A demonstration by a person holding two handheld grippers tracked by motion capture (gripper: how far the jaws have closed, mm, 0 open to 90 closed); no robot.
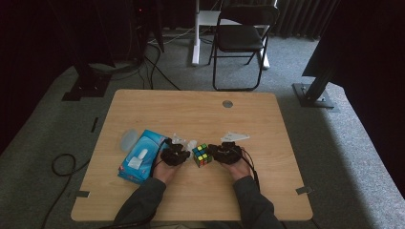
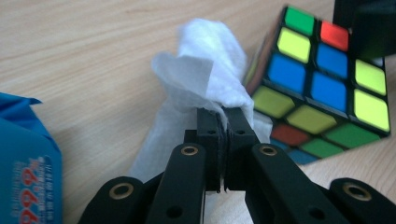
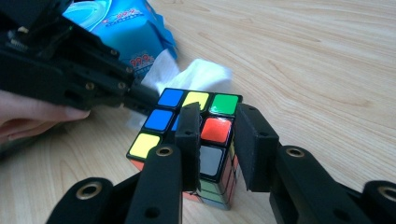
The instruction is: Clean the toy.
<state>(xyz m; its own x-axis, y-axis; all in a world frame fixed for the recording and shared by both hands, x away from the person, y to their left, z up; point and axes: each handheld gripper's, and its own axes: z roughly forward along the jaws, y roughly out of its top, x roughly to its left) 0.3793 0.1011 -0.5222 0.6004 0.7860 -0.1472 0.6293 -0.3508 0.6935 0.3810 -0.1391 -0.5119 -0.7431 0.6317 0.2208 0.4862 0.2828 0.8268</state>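
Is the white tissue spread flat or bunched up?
Bunched up: the tissue stands crumpled, pinched between the left gripper's shut jaws, beside the cube.

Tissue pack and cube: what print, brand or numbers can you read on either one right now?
"999" in red on the blue tissue pack, seen in both gripper views.
The small print above and around it on the pack is too blurred to read.
Rubik's cube: plain coloured stickers, with no readable words or numbers.

sleeves: dark grey | grippers: black left gripper point(image 1: 175, 155), right gripper point(image 1: 227, 152) | screws: brass-ringed
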